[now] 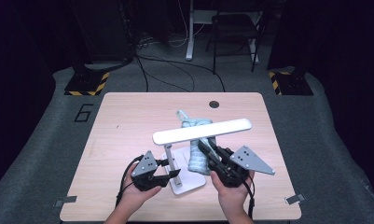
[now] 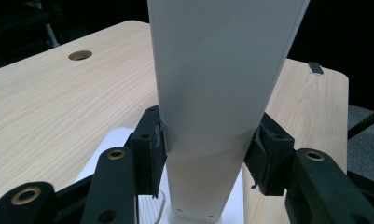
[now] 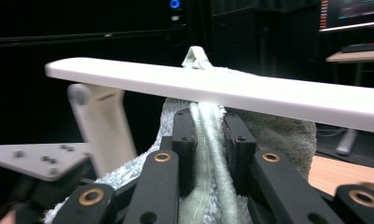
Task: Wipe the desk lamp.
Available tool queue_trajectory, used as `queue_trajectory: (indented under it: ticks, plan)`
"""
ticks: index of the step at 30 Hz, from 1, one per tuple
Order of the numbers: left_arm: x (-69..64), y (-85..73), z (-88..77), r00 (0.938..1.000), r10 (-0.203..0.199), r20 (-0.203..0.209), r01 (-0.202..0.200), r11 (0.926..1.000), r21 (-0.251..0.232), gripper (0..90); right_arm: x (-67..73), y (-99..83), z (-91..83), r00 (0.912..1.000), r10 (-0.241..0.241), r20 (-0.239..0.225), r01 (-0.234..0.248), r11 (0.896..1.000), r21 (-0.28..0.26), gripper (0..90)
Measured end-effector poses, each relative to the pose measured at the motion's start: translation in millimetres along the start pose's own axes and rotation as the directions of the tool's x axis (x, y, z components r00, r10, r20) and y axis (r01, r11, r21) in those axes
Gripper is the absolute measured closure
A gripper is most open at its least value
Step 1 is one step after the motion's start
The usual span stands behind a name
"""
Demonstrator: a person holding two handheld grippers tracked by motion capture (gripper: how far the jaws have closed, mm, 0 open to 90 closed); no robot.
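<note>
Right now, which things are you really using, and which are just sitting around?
Using:
left gripper, clamped on the white desk lamp
right gripper, pinching the pale green towel

Just around:
table
chair
floor cables

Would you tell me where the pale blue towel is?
In the high view the towel lies mid-table under the lamp head, pinched by the right gripper.
</note>
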State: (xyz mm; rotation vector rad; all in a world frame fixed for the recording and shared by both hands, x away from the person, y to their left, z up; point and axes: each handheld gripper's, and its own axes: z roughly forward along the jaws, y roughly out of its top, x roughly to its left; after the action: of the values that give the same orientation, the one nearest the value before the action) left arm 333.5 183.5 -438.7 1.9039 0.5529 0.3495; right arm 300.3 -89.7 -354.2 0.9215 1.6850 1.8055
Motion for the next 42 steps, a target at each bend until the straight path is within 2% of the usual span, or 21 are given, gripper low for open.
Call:
queue_trajectory:
  ticks: [3, 8, 9, 12, 14, 18, 20, 23, 25, 27, 28, 30, 32, 34, 38, 42]
  plan:
    - [-0.3, -0.3, 0.5, 1.0000, -0.001, -0.008, 0.001, 1.0000, -0.007, 52.7, -11.1, -0.3, -6.0, 0.9990, 0.022, 0.039, -0.022, 1.000, -0.006, 77.8]
    - [0.7, -0.2, -1.3, 1.0000, -0.008, 0.002, 0.008, 1.0000, 0.006, 52.7, -30.0, -1.6, -11.2, 0.9939, 0.022, 0.108, -0.020, 1.000, -0.016, 77.7]
    - [1.2, -0.6, -1.0, 1.0000, -0.001, -0.008, 0.001, 1.0000, -0.002, 52.7, -33.6, -1.7, -12.3, 0.9927, 0.029, 0.117, -0.027, 0.999, -0.020, 77.7]
    - [0.6, -0.3, -1.1, 1.0000, -0.009, 0.002, 0.009, 0.9999, 0.005, 52.7, -38.8, -1.8, -14.1, 0.9911, 0.041, 0.127, -0.039, 0.999, -0.020, 77.7]
    - [0.7, 0.0, -1.0, 1.0000, -0.006, 0.000, 0.006, 1.0000, 0.006, 52.7, -36.1, -1.7, -14.1, 0.9903, 0.029, 0.136, -0.027, 0.999, -0.019, 77.7]
    - [0.0, 0.5, -0.3, 0.9999, 0.001, -0.011, -0.001, 1.0000, 0.007, 52.8, -27.1, -1.4, -10.5, 0.9938, 0.020, 0.109, -0.018, 1.000, -0.017, 77.7]
    - [-0.6, 1.3, 0.6, 0.9998, 0.011, -0.014, -0.010, 0.9999, 0.012, 52.8, -20.1, -1.1, -6.9, 0.9963, 0.015, 0.084, -0.014, 1.000, -0.013, 77.7]
    - [-2.0, 1.7, 1.4, 0.9999, -0.006, -0.013, 0.006, 0.9999, 0.014, 52.8, -5.4, 1.1, 0.0, 0.9991, -0.008, 0.042, 0.008, 1.000, -0.004, 77.7]
    - [-1.4, 1.9, 1.0, 0.9999, 0.003, -0.017, -0.003, 0.9999, 0.017, 52.8, 5.3, 2.4, 5.8, 0.9999, -0.010, 0.008, 0.010, 1.000, 0.000, 77.7]
    - [-2.2, 1.6, 2.5, 0.9996, 0.005, -0.029, -0.005, 1.0000, 0.001, 52.8, 15.4, 2.7, 11.1, 0.9996, -0.012, -0.027, 0.012, 1.000, 0.001, 77.7]
    - [-2.3, 1.9, 2.1, 0.9997, 0.007, -0.025, -0.007, 0.9999, 0.009, 52.8, 20.1, 2.8, 13.4, 0.9988, -0.019, -0.044, 0.019, 1.000, 0.000, 77.7]
    - [-3.6, 1.8, 3.1, 0.9996, -0.011, -0.025, 0.011, 0.9999, -0.004, 52.8, 29.2, 3.0, 18.1, 0.9970, -0.023, -0.074, 0.023, 1.000, -0.003, 77.7]
    - [-3.6, 1.3, 3.0, 0.9994, -0.017, -0.029, 0.017, 0.9998, -0.012, 52.8, 36.2, 3.0, 22.0, 0.9960, -0.017, -0.087, 0.017, 1.000, -0.005, 77.7]
    - [-3.0, 1.1, 2.0, 0.9995, -0.012, -0.029, 0.012, 0.9999, -0.006, 52.8, 37.6, 2.3, 23.9, 0.9960, -0.025, -0.085, 0.024, 1.000, -0.013, 77.8]
    - [-4.3, 1.9, 3.6, 0.9994, -0.002, -0.034, 0.002, 1.0000, -0.003, 52.8, 34.4, 1.4, 22.3, 0.9970, -0.009, -0.077, 0.007, 1.000, -0.021, 77.8]
    - [-3.3, 1.9, 2.5, 0.9996, 0.006, -0.028, -0.006, 1.0000, 0.008, 52.8, 21.7, -0.6, 16.2, 0.9995, 0.012, -0.030, -0.013, 0.999, -0.033, 77.8]
